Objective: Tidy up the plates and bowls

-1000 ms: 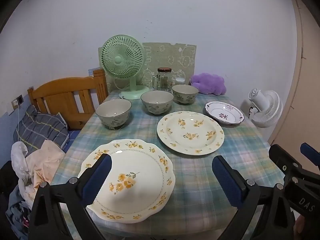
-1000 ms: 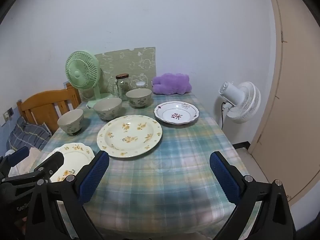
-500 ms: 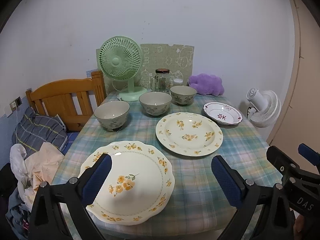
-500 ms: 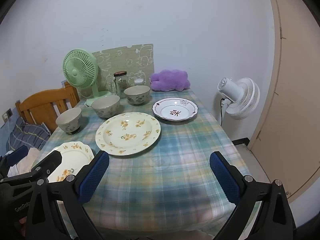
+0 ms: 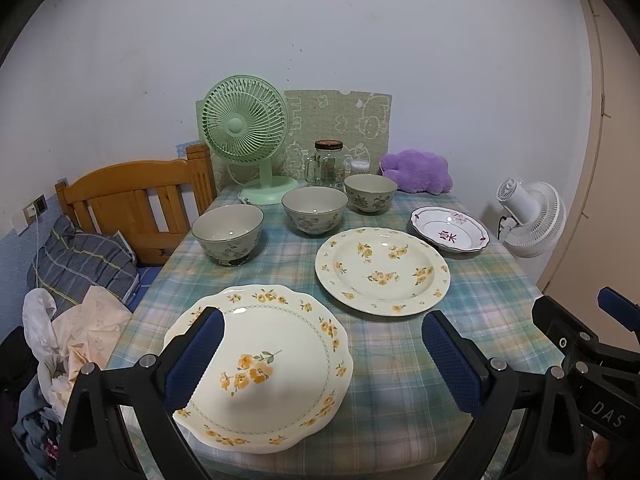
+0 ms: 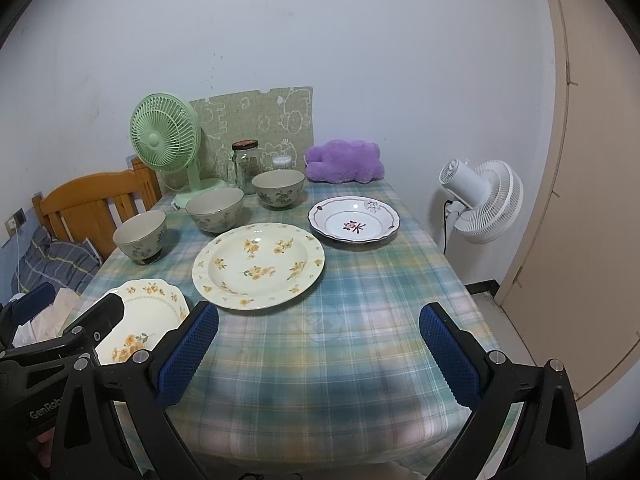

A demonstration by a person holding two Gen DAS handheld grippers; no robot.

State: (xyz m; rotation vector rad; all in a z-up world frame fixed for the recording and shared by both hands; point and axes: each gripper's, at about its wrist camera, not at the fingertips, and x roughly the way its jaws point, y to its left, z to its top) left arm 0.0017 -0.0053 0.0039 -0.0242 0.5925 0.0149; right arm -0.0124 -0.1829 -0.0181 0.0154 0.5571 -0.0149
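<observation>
On the plaid tablecloth (image 5: 392,368) lie a scalloped cream plate (image 5: 264,364) with yellow flowers at the near left, a round yellow-flowered plate (image 5: 382,270) in the middle and a small white plate (image 5: 450,229) with purple trim at the far right. Behind them stand three grey-green floral bowls (image 5: 228,234) (image 5: 315,210) (image 5: 371,193) in a row. My left gripper (image 5: 320,356) is open, held above the scalloped plate's near half. My right gripper (image 6: 318,348) is open over bare cloth near the front edge. The same plates appear in the right wrist view: scalloped plate (image 6: 150,310), round plate (image 6: 258,264), small plate (image 6: 354,220).
A green desk fan (image 5: 245,128), a lidded glass jar (image 5: 328,162), a patterned board and a purple plush (image 5: 416,170) line the table's back. A wooden chair (image 5: 132,196) and a pile of clothes (image 5: 76,320) are to the left. A white fan (image 6: 480,200) stands on the right, by a beige door.
Both views have drifted slightly back and up, so the dishes sit a little lower in frame. Both grippers stay open and no dish has moved.
</observation>
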